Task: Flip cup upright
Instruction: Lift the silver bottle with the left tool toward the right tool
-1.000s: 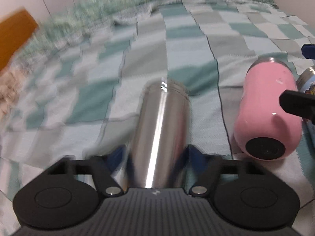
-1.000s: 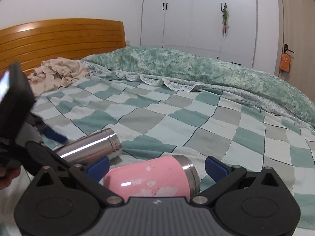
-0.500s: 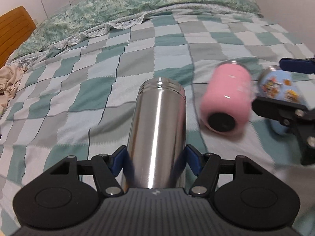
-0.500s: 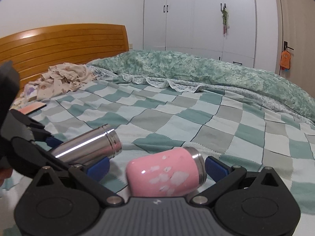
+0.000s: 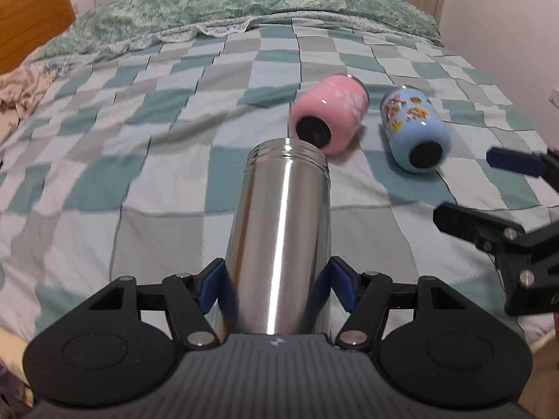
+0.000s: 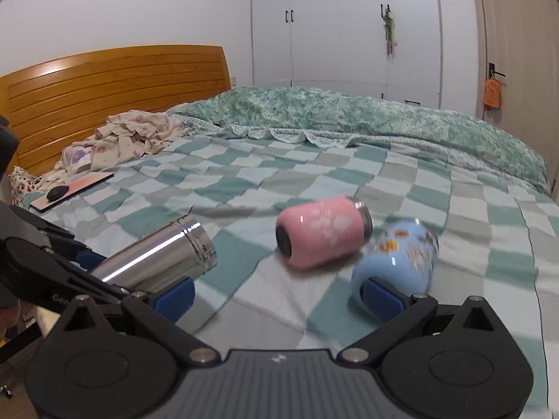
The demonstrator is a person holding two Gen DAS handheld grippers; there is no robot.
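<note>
My left gripper (image 5: 277, 284) is shut on a steel cup (image 5: 281, 237), held tilted with its open threaded mouth pointing away, above the checkered bed. It also shows in the right wrist view (image 6: 157, 256). A pink cup (image 5: 330, 115) lies on its side on the bed, black base toward me; it shows in the right wrist view too (image 6: 323, 235). A blue patterned cup (image 5: 414, 129) lies on its side right of it (image 6: 396, 263). My right gripper (image 6: 277, 295) is open and empty, back from the pink cup; its fingers (image 5: 489, 225) show at the left wrist view's right edge.
The bed has a teal and grey checkered cover (image 6: 349, 181), with a green quilt (image 6: 349, 115) bunched at the far side. A wooden headboard (image 6: 104, 80), crumpled clothes (image 6: 129, 138) and a flat pink board (image 6: 71, 190) lie to the left. White wardrobes (image 6: 346, 24) stand behind.
My right gripper has drawn back and right, leaving the pink cup lying on the bed; the blue cup has come into its view. My left gripper has raised the steel cup.
</note>
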